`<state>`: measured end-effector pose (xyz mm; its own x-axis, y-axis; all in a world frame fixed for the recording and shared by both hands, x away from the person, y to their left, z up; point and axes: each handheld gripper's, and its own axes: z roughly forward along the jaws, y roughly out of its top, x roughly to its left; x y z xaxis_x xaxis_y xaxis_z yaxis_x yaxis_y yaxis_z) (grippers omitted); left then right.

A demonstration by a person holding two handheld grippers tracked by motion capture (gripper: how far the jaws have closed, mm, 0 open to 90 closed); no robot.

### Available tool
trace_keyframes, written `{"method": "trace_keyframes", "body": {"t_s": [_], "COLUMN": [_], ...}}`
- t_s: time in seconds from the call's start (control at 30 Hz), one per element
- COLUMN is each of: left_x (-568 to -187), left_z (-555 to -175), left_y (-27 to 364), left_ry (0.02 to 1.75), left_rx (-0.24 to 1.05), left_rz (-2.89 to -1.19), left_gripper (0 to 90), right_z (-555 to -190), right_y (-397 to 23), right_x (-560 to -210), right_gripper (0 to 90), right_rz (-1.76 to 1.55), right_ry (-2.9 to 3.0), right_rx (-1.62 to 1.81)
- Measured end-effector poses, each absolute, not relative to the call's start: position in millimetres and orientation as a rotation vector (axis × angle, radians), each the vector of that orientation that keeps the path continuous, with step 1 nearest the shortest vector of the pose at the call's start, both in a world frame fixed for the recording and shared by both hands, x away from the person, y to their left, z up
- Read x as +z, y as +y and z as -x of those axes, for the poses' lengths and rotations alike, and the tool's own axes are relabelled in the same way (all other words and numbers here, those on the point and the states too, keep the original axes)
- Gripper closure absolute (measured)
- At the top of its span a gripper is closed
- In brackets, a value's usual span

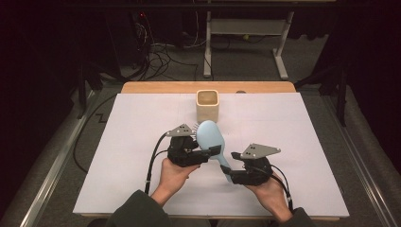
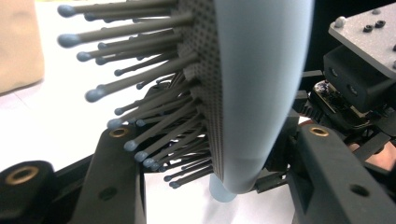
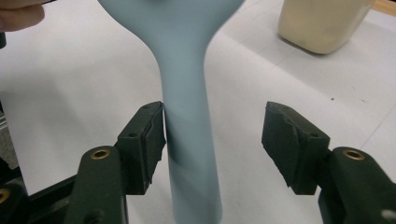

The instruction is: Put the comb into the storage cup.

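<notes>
- Your left claw [image 1: 208,152] is squeezing the blue hairbrush [image 1: 211,137] at the bottom of its head, where the head narrows to the handle. It is as tight as it gets on the brush.
- In the left gripper view the brush [image 2: 261,88] stands between the 2 black jaws. Its bristles [image 2: 140,93] stick out to the left in that view, and its smooth blue back faces right.
- Your right claw [image 1: 231,176] is around the handle, near its end, but it is not gripping. Its jaws stand wide.
- In the right gripper view the handle [image 3: 189,140] runs up between the 2 jaws. The left pad [image 3: 148,140] is touching the handle or just beside it; you cannot tell which. The right pad [image 3: 285,140] is well apart from it.
- In the high view the brush is lifted above the white worktop [image 1: 142,123], between your 2 hands, and it is tilted. The head points away from you and the handle slants down toward your right hand [image 1: 272,191].
- A small cream cup [image 1: 207,105] stands upright on the worktop, just past the head of the brush. It is not touching the brush.
- Your left hand [image 1: 172,175] holds its gripper from below, with the black cable [image 1: 152,163] trailing down beside it.
</notes>
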<state>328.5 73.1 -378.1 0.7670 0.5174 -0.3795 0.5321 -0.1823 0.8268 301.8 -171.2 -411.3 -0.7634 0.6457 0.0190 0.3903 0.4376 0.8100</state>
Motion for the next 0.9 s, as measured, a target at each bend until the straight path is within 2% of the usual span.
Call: {"method": "trace_keyframes", "body": {"t_s": [0.67,0.9], "left_x": [-368,-366], "left_z": [-333,-334], "left_y": [91,95], "left_ry": [0.840,0.851], "left_rx": [0.034,0.049], "left_rz": [-1.813,-1.809], "left_gripper": [53.3,53.3], "right_z": [-302,-298], "right_y": [-198,-211], "right_x": [-417,-418], "right_gripper": [33.5,34.7], "right_rz": [-0.949,-0.962], "right_ry": [2.372,2.340], "right_rx": [1.232,1.238]}}
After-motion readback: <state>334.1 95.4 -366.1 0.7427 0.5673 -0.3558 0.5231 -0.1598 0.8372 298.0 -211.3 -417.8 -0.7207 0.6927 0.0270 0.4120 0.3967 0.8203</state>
